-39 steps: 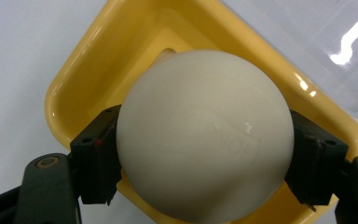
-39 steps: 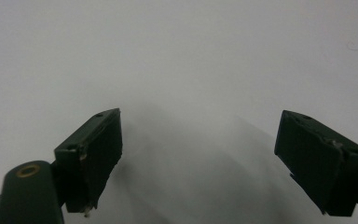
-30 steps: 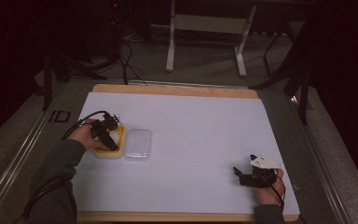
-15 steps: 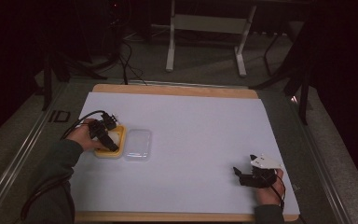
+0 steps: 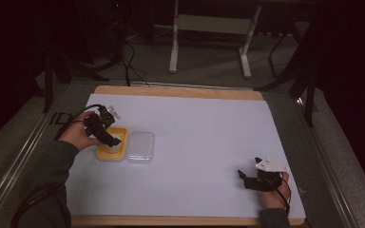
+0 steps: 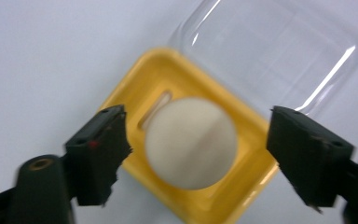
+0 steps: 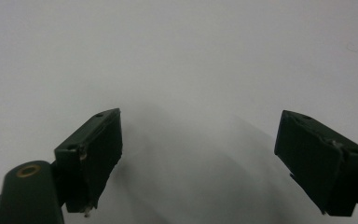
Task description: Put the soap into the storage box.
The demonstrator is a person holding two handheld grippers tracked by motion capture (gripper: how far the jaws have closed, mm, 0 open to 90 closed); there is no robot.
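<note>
A yellow tray [image 5: 105, 153] [image 6: 242, 186] sits at the left of the white mat, holding a white round piece [image 6: 191, 142]. A clear plastic lid [image 5: 140, 147] [image 6: 270, 51] lies right beside the tray. My left gripper [image 5: 112, 139] [image 6: 198, 126] hangs over the tray pointing down. Its jaws have just been closing, but they stand apart on either side of the round piece without touching it. My right gripper [image 5: 242, 175] [image 7: 200, 135] rests low near the front right of the mat, open, with bare mat between its jaws.
The white mat [image 5: 204, 133] covers a wooden-edged table [image 5: 180, 91]. A metal stand [image 5: 209, 23] and cables [image 5: 128, 57] lie on the dark floor beyond the far edge. A cable trails from the left hand.
My left gripper has lifted a little above the yellow tray. The right hand has kept still.
</note>
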